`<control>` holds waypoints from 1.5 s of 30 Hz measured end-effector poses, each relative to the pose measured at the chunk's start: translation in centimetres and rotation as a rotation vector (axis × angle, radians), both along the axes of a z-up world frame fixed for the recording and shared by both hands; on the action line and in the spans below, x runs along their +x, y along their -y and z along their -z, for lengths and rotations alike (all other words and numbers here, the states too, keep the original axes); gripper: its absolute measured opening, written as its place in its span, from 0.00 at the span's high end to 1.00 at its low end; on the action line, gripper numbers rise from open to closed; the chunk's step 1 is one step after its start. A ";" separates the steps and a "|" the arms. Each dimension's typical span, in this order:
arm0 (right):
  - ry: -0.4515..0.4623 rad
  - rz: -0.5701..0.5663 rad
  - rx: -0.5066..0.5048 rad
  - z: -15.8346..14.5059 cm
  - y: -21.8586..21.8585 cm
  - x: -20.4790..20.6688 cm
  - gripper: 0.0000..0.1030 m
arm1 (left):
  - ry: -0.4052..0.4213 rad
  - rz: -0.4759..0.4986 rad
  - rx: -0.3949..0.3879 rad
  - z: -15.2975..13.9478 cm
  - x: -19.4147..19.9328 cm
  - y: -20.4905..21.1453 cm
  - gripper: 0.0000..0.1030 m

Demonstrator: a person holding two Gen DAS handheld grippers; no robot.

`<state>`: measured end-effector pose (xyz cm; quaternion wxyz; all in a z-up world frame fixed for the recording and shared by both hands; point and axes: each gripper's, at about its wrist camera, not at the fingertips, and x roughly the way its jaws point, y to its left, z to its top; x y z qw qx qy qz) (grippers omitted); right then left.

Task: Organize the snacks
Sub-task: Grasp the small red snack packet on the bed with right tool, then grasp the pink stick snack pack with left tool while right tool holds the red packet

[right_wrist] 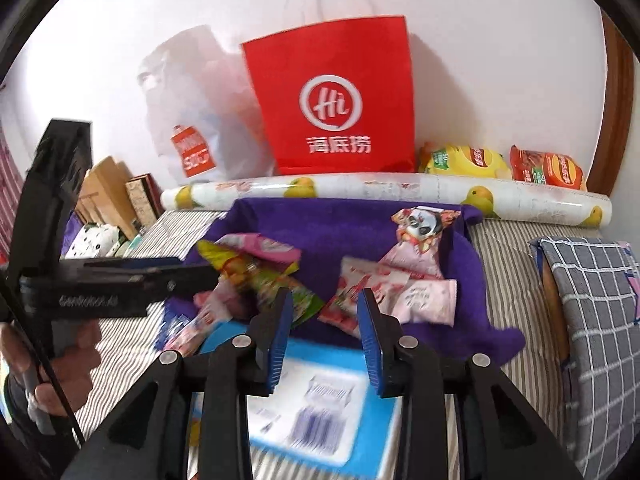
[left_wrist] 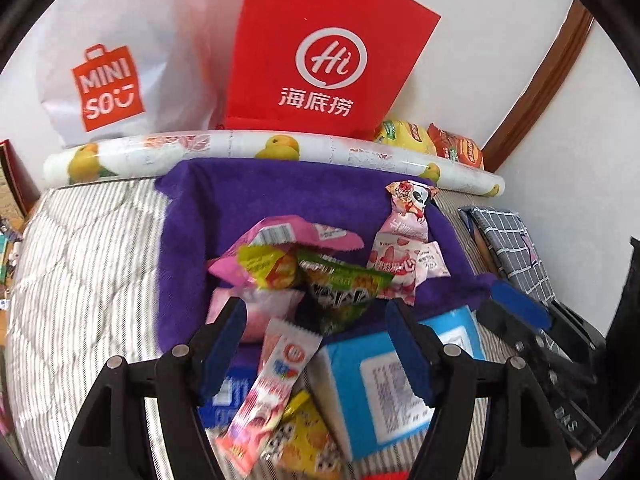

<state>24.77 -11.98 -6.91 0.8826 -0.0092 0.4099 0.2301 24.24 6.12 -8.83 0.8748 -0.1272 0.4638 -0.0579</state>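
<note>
Pink stick sachet (left_wrist: 276,376): long axis toward camera | left fingers (left_wrist: 316,344) wide, right fingers (right_wrist: 324,336) narrow, empty

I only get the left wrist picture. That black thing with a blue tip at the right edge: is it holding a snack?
Observer: No. The right wrist view shows the right gripper with nothing between its blue pads. It hangs over the blue box.
Operator: Who holds the one I'm looking through?
Observer: A person's hand is wrapped around the handle of the left gripper, at that view's left edge.
Operator: Is there anything past the left end of the fruit-print roll?
Observer: Yes. What looks like a pale wooden box stands beside the end of the fruit-print roll.
</note>
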 end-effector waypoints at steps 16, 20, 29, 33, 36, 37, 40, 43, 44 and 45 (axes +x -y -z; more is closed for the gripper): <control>-0.203 0.047 0.034 4.5 -0.2 -11.7 0.48 | 0.048 -0.045 0.037 0.2 -8.3 -2.7 0.32; -0.242 0.070 0.023 6.1 -0.8 -13.8 0.48 | 0.041 -0.045 0.030 0.8 -9.8 -3.4 0.32; -0.333 0.087 0.048 8.2 -3.4 -15.3 0.46 | 0.033 -0.058 0.001 1.7 -12.2 -5.2 0.32; -0.279 0.099 -0.025 8.3 -4.9 -15.2 0.44 | 0.027 -0.081 -0.008 2.0 -12.7 -6.1 0.32; -0.212 0.083 -0.128 8.5 -6.3 -15.5 0.52 | 0.022 -0.088 -0.013 2.4 -13.1 -6.4 0.32; -0.180 0.085 -0.178 8.6 -6.7 -15.7 0.58 | 0.020 -0.089 -0.011 2.6 -13.2 -6.4 0.32; -0.140 0.047 -0.201 8.7 -6.5 -16.2 0.61 | 0.014 -0.089 -0.009 3.2 -13.2 -6.4 0.32; -0.134 0.034 -0.167 8.0 -5.2 -16.0 0.61 | 0.003 -0.086 -0.012 4.0 -13.0 -6.1 0.32; -0.101 0.041 -0.166 7.3 -4.6 -15.9 0.61 | 0.002 -0.083 -0.016 4.2 -12.8 -6.0 0.32; -0.069 0.049 -0.172 6.7 -4.1 -15.8 0.61 | 0.002 -0.077 -0.021 4.3 -12.7 -5.8 0.32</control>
